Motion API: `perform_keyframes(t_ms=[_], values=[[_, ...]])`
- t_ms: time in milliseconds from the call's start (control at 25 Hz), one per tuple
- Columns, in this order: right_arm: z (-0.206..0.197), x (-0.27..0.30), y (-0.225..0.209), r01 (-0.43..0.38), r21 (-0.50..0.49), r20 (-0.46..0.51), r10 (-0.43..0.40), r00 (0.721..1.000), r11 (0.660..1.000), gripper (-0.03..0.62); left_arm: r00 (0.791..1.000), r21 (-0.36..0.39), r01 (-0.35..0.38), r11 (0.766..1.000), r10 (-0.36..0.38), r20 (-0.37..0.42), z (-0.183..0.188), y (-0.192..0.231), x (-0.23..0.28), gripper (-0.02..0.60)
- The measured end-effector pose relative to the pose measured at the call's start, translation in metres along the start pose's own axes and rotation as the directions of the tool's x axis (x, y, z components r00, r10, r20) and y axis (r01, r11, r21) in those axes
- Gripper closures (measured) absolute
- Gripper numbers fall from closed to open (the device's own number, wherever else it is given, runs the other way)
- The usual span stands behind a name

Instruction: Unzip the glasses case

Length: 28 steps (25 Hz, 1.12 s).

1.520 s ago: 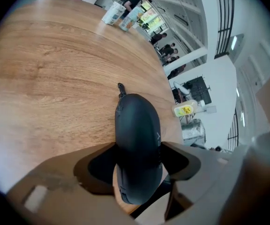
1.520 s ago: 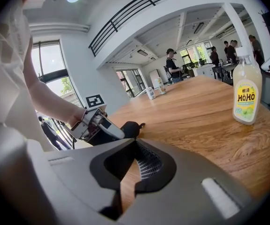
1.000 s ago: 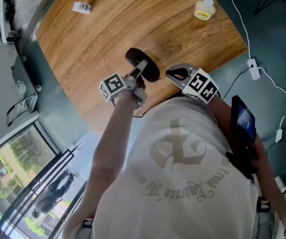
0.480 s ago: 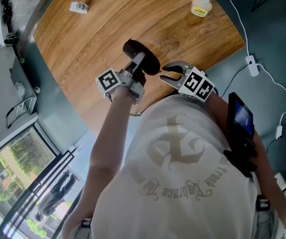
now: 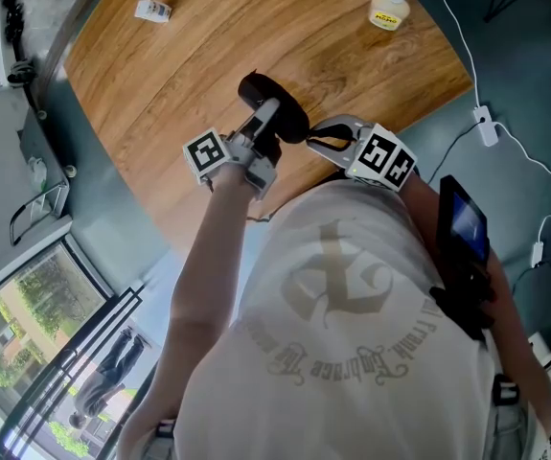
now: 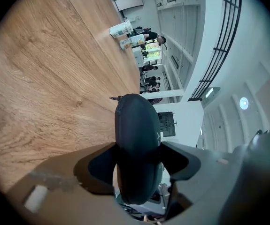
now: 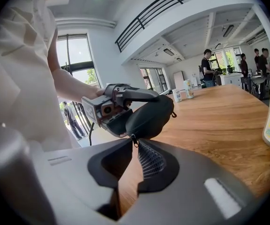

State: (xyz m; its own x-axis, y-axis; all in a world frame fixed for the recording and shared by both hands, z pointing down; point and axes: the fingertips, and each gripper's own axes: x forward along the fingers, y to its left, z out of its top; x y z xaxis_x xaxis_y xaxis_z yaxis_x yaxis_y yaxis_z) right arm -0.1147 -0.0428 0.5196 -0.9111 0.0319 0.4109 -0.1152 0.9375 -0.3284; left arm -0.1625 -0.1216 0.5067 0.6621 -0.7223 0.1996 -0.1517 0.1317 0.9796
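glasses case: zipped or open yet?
Zipped shut: the glasses case shows no visible gap along its seam, zipper pull at its end.

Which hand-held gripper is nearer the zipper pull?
Right. The right hand-held gripper, jaws just closing, pinches the zipper pull at its tips. The left hand-held gripper clamps the glasses case across its body.

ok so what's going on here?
A person is working on a dark oval glasses case with two handheld grippers at the edge of a round wooden table. The left gripper has its jaws clamped on the case and holds it up. The right gripper has just been closing its jaws, and the small zipper pull sits between their tips, which look closed on it. The case looks zipped shut, so the unzip pull hasn't begun.
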Motion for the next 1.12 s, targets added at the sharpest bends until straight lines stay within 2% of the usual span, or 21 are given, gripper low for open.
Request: perform_keyframes(t_ms=[320, 480, 640, 800, 920, 1120], values=[[-0.004, 0.002, 0.006, -0.001, -0.063, -0.051, -0.002, 0.999, 0.998, 0.582, 0.998, 0.024, -0.053, 0.998, 0.053, 0.015, 0.002, 0.010, -0.005, 0.272], [-0.011, 0.004, 0.005, 0.016, -0.159, -0.115, -0.035, 0.993, 0.987, 0.583, 0.994, 0.032, -0.110, 0.993, 0.109, 0.030, 0.003, 0.021, -0.008, 0.273], [-0.021, 0.008, 0.007, -0.003, -0.250, -0.209, -0.051, 0.977, 0.968, 0.585, 0.975, 0.046, -0.222, 0.974, 0.221, 0.027, 0.000, 0.037, -0.011, 0.275], [-0.034, 0.008, 0.009, -0.018, -0.301, -0.279, -0.070, 0.958, 0.953, 0.586, 0.958, 0.047, -0.286, 0.957, 0.286, 0.000, -0.008, 0.049, -0.010, 0.276], [-0.038, 0.009, 0.007, -0.012, -0.320, -0.299, -0.089, 0.950, 0.947, 0.586, 0.949, 0.026, -0.315, 0.949, 0.315, -0.002, -0.010, 0.054, -0.012, 0.276], [-0.039, 0.008, 0.000, 0.029, -0.331, -0.311, -0.138, 0.940, 0.943, 0.588, 0.943, 0.035, -0.332, 0.943, 0.333, -0.006, -0.008, 0.055, -0.014, 0.284]])
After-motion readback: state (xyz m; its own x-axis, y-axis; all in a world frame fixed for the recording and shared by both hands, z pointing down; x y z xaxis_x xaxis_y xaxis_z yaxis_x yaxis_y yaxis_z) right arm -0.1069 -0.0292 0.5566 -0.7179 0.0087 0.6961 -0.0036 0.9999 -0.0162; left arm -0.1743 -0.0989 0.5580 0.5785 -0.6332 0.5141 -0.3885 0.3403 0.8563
